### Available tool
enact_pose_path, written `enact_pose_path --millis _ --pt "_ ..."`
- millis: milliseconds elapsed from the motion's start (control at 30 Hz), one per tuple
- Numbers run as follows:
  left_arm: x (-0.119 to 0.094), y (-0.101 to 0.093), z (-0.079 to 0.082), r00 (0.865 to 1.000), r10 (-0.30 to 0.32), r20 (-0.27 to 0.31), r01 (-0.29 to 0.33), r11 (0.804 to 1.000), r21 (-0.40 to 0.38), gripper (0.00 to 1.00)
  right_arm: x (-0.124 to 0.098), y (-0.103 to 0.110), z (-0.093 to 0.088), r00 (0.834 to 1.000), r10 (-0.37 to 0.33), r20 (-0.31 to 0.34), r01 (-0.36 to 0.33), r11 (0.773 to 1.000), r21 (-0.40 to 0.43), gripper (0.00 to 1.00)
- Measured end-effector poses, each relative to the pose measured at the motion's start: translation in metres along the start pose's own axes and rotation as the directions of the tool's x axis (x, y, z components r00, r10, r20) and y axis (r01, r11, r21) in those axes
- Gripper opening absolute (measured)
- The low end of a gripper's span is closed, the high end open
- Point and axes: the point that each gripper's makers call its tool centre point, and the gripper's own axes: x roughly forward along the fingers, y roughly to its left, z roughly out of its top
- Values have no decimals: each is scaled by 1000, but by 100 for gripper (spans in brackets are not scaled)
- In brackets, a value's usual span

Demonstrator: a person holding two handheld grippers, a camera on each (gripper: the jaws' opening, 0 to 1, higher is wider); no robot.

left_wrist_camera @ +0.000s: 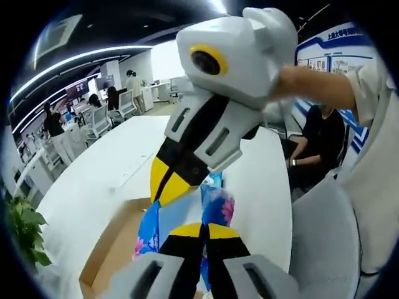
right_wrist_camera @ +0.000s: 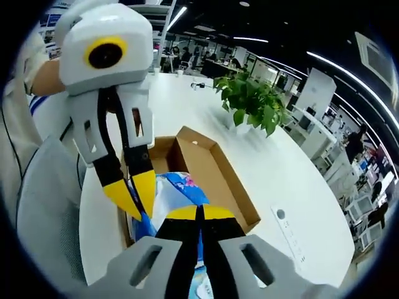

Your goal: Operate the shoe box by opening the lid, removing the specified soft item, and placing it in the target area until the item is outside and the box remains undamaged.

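**Soft item held by both grippers above the open box**

The blue floral soft item (right_wrist_camera: pixel 177 190) sits at lower centre of the right gripper view, lifted partly over the open cardboard shoe box (right_wrist_camera: pixel 215 171). Its long axis runs roughly up-frame, between the two tools. The right gripper (right_wrist_camera: pixel 199 215) is clamped on its near end, jaws together with fabric emerging past the tips. The left gripper (right_wrist_camera: pixel 134 199), entering from the upper left, appears pinched on the far edge; both are equally close. In the left gripper view, the item (left_wrist_camera: pixel 215 205) rises above the left gripper (left_wrist_camera: pixel 202 232). The white table (right_wrist_camera: pixel 274 168) offers free surface right of the box. A potted plant (right_wrist_camera: pixel 252 103) stands beyond, in an open office.
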Motion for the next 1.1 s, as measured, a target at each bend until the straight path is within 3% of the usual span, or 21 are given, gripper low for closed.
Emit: enact_pose_path --millis 467,1100 --pt "25 -22 36 997 -79 19 77 995 63 0 -41 -15 -26 999 -40 -20 40 999 35 0" --pt "85 -41 68 984 -176 5 174 979 106 0 -78 -38 -84 995 -69 -71 76 992 104 0"
